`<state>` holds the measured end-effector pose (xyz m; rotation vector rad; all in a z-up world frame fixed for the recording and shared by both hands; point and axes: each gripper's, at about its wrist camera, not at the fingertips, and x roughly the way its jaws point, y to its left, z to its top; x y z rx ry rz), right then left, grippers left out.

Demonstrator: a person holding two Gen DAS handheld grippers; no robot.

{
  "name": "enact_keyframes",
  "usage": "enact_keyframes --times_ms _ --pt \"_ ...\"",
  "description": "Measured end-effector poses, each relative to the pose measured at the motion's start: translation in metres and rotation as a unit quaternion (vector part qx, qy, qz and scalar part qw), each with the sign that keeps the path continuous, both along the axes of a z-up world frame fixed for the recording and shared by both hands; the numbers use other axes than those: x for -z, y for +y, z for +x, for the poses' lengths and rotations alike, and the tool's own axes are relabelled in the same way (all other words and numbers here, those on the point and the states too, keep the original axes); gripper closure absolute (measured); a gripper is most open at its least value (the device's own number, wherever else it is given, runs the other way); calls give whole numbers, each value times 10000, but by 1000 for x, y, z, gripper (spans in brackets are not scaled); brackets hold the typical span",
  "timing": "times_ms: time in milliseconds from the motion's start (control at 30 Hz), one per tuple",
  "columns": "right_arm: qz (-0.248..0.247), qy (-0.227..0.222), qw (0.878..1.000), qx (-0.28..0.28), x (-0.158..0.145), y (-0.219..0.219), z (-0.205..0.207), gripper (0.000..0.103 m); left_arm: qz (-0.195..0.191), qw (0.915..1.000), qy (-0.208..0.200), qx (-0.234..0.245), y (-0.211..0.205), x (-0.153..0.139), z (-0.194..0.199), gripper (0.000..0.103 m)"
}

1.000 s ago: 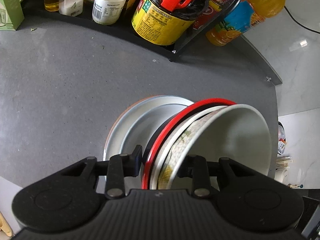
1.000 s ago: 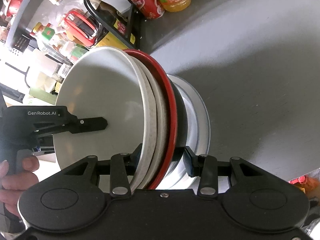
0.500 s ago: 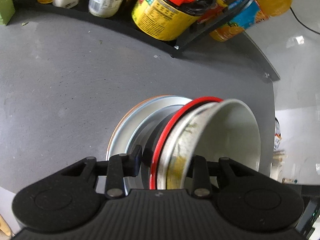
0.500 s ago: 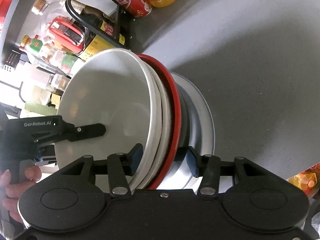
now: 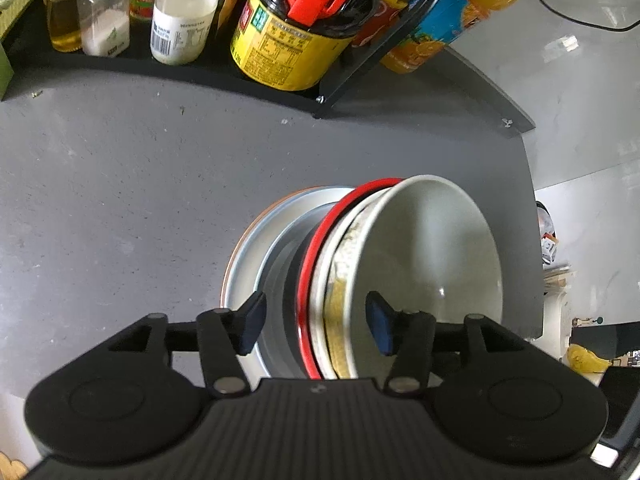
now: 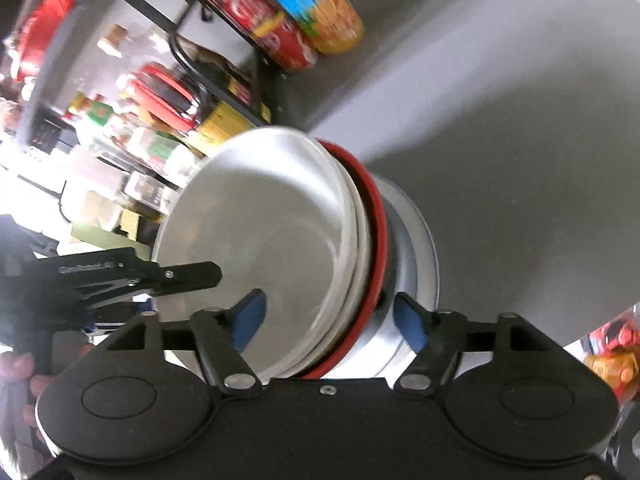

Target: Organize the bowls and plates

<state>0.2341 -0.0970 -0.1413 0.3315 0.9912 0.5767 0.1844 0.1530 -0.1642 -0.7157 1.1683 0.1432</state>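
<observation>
A stack of dishes sits on the grey countertop (image 5: 120,200), and both grippers flank it with their jaws spread wide, gripping nothing. At the bottom lies a pale plate (image 5: 256,248) with a thin orange edge; on it rests a black bowl with a red rim (image 5: 316,240), then a patterned bowl (image 5: 340,292), and innermost a white bowl (image 5: 432,248).

The left gripper (image 5: 314,320) straddles the near rims of the nested bowls: one blue pad hangs outside over the plate, the other inside the white bowl, neither clearly touching. The right gripper (image 6: 328,318) does the same from the opposite side, one pad within the white bowl (image 6: 272,248), the other beyond the red rim (image 6: 380,232) above the plate (image 6: 424,248). From there the left gripper's black finger (image 6: 188,274) shows reaching into the white bowl, with a person's hand (image 6: 24,376) at the edge.

Behind the stack, a black rack (image 5: 360,68) carries a yellow-labelled dark bottle (image 5: 288,44), a white bottle (image 5: 180,28), a shaker jar (image 5: 104,20) and an orange drink bottle (image 5: 452,16).
</observation>
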Motion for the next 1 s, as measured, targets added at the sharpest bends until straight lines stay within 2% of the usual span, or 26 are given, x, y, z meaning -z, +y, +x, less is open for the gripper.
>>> enact_keyframes --times_ms 67,267,333,467,567,700,833,1000 --pt "-21 -142 9999 63 -8 -5 -4 23 129 9999 6 -50 -2 -5 -3 45" --pt "-120 -394 9991 69 -21 -26 -15 20 570 9980 -162 -228 -17 -26 -16 28" --pt "-136 -492 9987 24 -26 -35 -19 15 669 9973 -239 -177 -24 -36 -21 24" --pt "-277 -757 9967 -2 -46 -53 -30 11 867 9959 -173 -200 -36 -57 -30 22" --pt "-320 -1085 9936 -69 -59 -64 -41 0 1112 9931 -349 -107 -50 -74 -40 18" --pt "-597 -1280 9899 130 -74 -82 -54 0 1264 9910 -445 -55 -65 -88 -50 15" --pt "-572 -1451 9875 218 -85 -100 -67 0 1512 9870 -549 11 -79 -101 -63 14" --pt "-578 -1595 9847 393 -96 -119 -85 0 1514 9861 -681 84 -96 -112 -78 14"
